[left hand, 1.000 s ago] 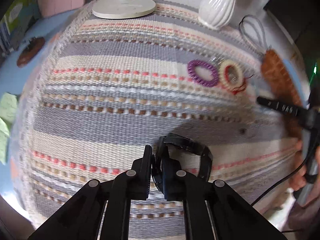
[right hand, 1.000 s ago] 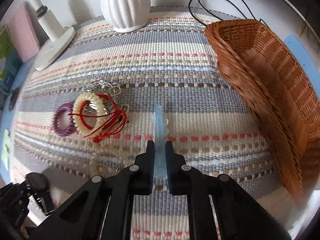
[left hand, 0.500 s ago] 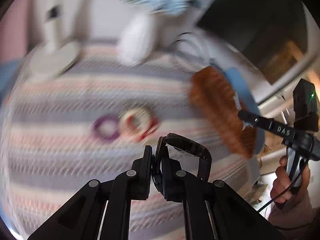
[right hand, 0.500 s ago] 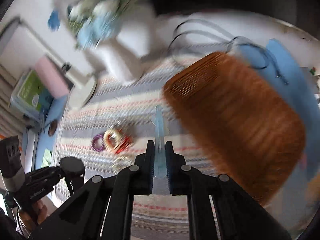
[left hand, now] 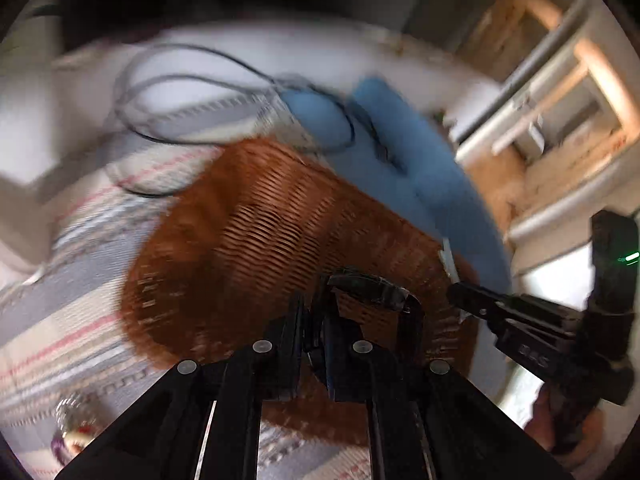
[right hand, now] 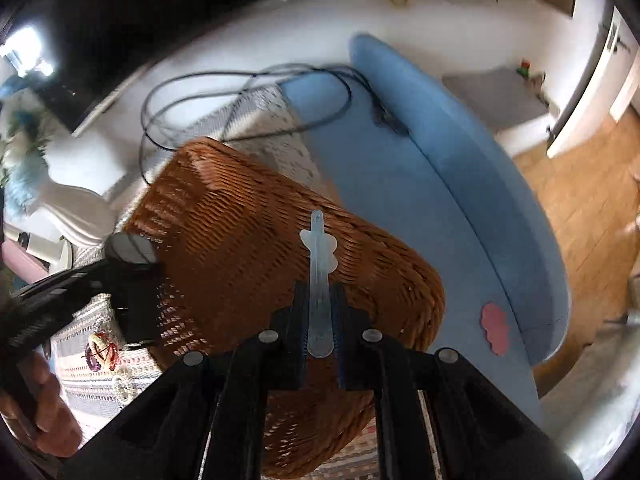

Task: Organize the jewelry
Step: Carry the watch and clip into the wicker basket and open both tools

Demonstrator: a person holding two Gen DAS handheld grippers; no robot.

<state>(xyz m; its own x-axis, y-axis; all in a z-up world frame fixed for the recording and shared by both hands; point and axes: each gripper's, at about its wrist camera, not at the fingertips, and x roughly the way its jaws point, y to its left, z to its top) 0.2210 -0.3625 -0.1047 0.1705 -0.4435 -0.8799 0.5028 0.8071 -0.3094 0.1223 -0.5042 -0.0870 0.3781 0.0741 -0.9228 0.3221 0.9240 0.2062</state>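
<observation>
My left gripper [left hand: 316,312] is shut on a black watch [left hand: 376,288], held above the brown wicker basket [left hand: 248,232]. My right gripper [right hand: 320,300] is shut on a pale blue translucent strap [right hand: 319,252], held above the same wicker basket [right hand: 224,220]. The right gripper also shows at the right of the left wrist view [left hand: 460,292], over the basket's far rim. The left gripper shows at the left of the right wrist view [right hand: 132,264]. Red, cream and purple hair ties [right hand: 100,354] lie on the striped mat.
A black cable [right hand: 240,92] loops behind the basket. A blue mat [right hand: 420,184] lies to the basket's right, with a pink cloud shape [right hand: 495,328] on it. A white vase [right hand: 68,208] stands at the left. Wooden floor lies beyond the table's edge.
Both grippers have swung right from the striped mat to above the wicker basket, each carrying its item. The hair ties have dropped to the lower left of both views.
</observation>
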